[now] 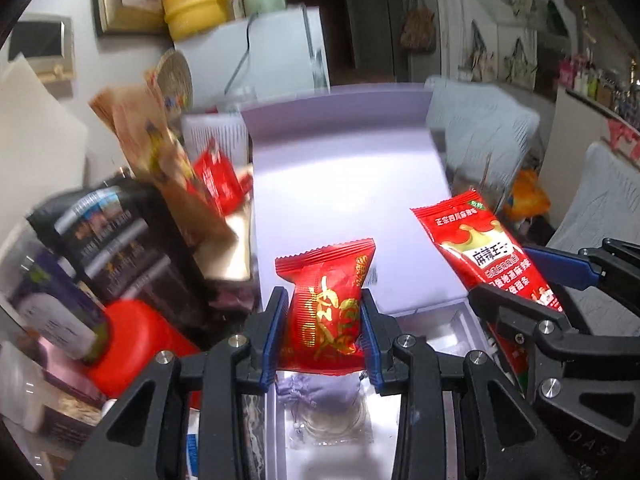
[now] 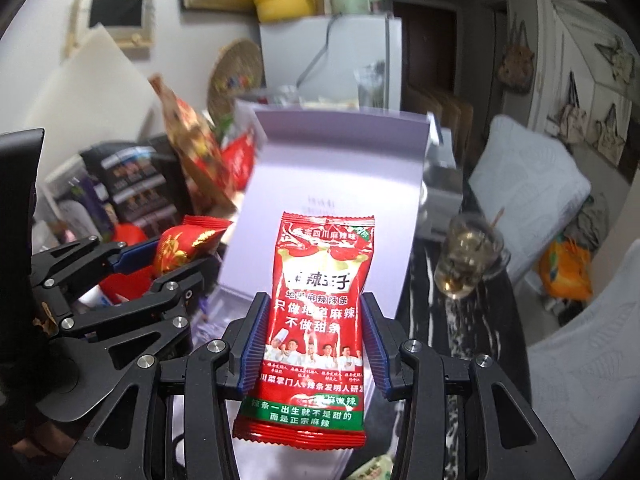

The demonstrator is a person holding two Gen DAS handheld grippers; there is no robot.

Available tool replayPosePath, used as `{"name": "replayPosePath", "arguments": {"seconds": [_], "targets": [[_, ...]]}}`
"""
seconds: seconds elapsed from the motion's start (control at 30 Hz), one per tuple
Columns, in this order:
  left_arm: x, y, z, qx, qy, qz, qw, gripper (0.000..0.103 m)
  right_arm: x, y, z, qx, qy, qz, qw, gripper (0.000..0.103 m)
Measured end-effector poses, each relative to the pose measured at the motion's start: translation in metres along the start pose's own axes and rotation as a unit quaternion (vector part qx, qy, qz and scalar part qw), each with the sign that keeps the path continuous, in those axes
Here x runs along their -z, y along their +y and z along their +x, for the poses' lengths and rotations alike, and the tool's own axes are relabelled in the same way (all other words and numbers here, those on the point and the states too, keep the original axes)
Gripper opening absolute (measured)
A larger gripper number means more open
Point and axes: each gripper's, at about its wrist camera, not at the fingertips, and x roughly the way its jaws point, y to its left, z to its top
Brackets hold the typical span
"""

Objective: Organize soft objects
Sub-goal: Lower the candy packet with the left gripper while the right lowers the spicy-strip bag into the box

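Observation:
My left gripper (image 1: 323,312) is shut on a small puffy red snack packet with gold print (image 1: 328,300), held above an open white box (image 1: 448,326). The box's raised white lid (image 1: 344,184) stands behind it. My right gripper (image 2: 316,332) is shut on a long red spicy-strip packet (image 2: 318,320), held upright in front of the same lid (image 2: 332,184). Each gripper shows in the other's view: the right gripper (image 1: 536,284) with its packet (image 1: 488,256) at the right, the left gripper (image 2: 168,264) with its packet (image 2: 184,244) at the left. A lilac pouch (image 1: 320,390) lies inside the box.
Dark boxes (image 1: 120,248), a red container (image 1: 136,340), a purple-labelled bottle (image 1: 52,312) and a brown snack bag (image 1: 160,160) crowd the left. A glass cup with liquid (image 2: 468,256) stands right of the lid. A white fridge (image 2: 332,60) and cushioned chairs (image 2: 528,184) are behind.

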Motion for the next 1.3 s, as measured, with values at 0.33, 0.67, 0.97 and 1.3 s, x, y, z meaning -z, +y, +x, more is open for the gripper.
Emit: {"name": "replayPosePath", "arguments": {"seconds": [0.33, 0.67, 0.97, 1.3], "targets": [[0.027, -0.011, 0.051, -0.036, 0.065, 0.028, 0.9968, 0.034, 0.028, -0.008, 0.061, 0.013, 0.080, -0.002, 0.997, 0.044], [0.050, -0.017, 0.079, -0.033, 0.119, 0.050, 0.9911, 0.034, 0.050, -0.014, 0.088, -0.019, 0.142, 0.019, 0.989, 0.044], [0.055, -0.016, 0.096, -0.016, 0.144, 0.042, 0.9885, 0.034, 0.058, -0.025, 0.114, -0.032, 0.187, 0.054, 0.980, 0.044], [0.057, -0.017, 0.097, -0.014, 0.129, 0.039, 0.9907, 0.035, 0.061, -0.032, 0.126, -0.039, 0.189, 0.068, 0.979, 0.045]]}}
